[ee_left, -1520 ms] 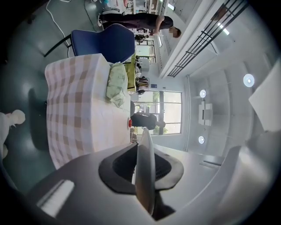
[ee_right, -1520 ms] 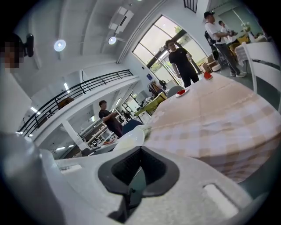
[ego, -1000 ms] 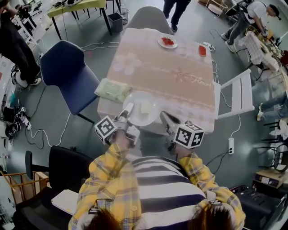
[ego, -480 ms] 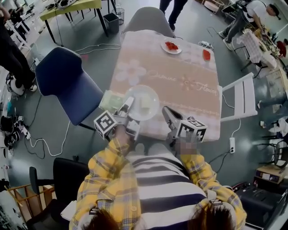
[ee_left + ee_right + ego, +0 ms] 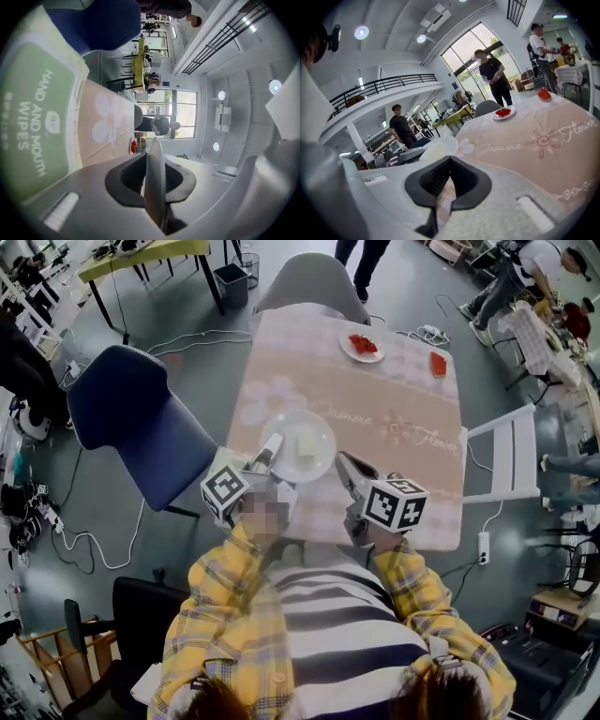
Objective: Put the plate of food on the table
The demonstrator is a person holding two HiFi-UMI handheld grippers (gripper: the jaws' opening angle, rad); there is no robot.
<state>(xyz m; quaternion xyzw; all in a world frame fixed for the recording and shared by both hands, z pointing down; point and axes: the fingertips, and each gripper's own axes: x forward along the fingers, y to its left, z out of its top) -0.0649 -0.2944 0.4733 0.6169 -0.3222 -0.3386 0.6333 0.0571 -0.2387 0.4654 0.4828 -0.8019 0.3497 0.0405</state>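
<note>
A person in a yellow checked shirt stands at the near end of a table (image 5: 394, 381) covered with a pink flowered cloth, holding tongs in each hand. The left tongs (image 5: 268, 452) are clamped on the near rim of a white plate (image 5: 319, 423). The rim shows edge-on between the two jaws, pinched so that one hand can carry the plate level. A pale block of food (image 5: 304, 441) sits on the plate. The plate is over the table's near end, towards its left side. Whether it already rests on the cloth or hangs just above it cannot be told.

The right tongs (image 5: 345, 468) have their jaws together with nothing between them. They point down at the table's near edge, just right of the plate, probably kept close to steady it if needed.

A green pack of wipes (image 5: 37, 117) lies at the table's near left corner, beside the plate. A small dish of red food (image 5: 362, 346) sits at the table's far end, well clear.
</note>
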